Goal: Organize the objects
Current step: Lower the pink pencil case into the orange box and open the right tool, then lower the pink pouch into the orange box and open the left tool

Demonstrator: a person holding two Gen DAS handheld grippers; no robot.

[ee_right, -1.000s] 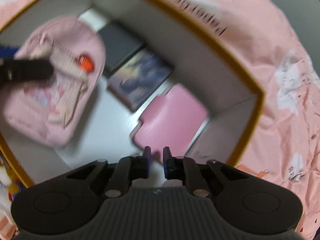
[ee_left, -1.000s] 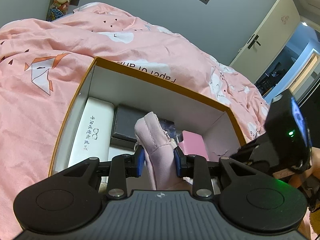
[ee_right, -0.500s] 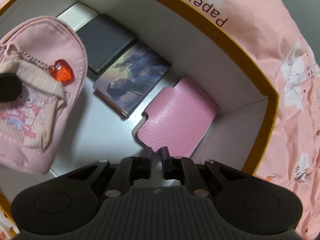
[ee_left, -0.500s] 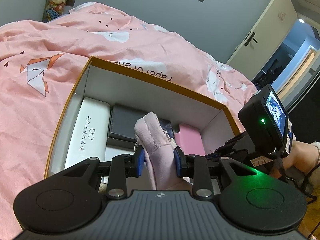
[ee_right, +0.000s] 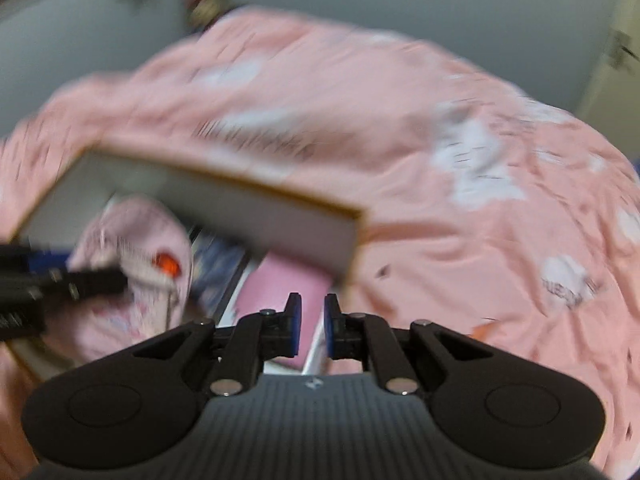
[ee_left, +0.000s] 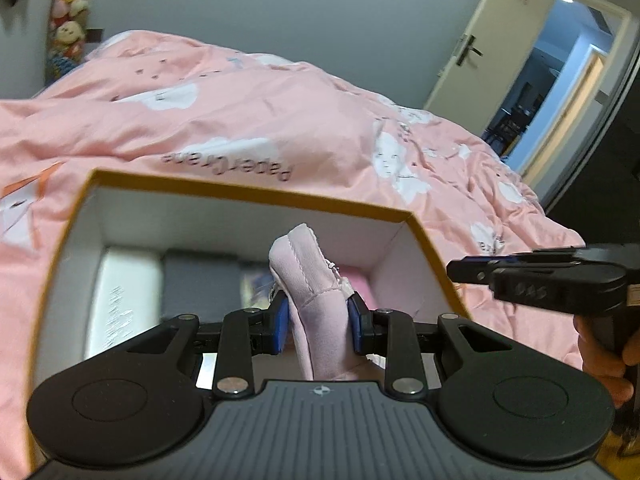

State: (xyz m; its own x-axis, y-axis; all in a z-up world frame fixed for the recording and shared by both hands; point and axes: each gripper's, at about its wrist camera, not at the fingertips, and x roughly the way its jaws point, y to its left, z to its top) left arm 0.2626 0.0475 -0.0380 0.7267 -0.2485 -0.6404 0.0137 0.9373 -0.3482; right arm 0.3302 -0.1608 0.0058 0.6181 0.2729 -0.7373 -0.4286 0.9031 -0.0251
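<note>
Pink quilt (ee_left: 280,128), "PaperCrane" txt

Left gripper (ee_left: 319,322): matte black body with ribbed grey top plate, two round side housings, silver screws on the linkage arms, blue pads on both fingers. Right gripper (ee_right: 311,326): identical build, blue pads, small cross mark on the plate.
</note>
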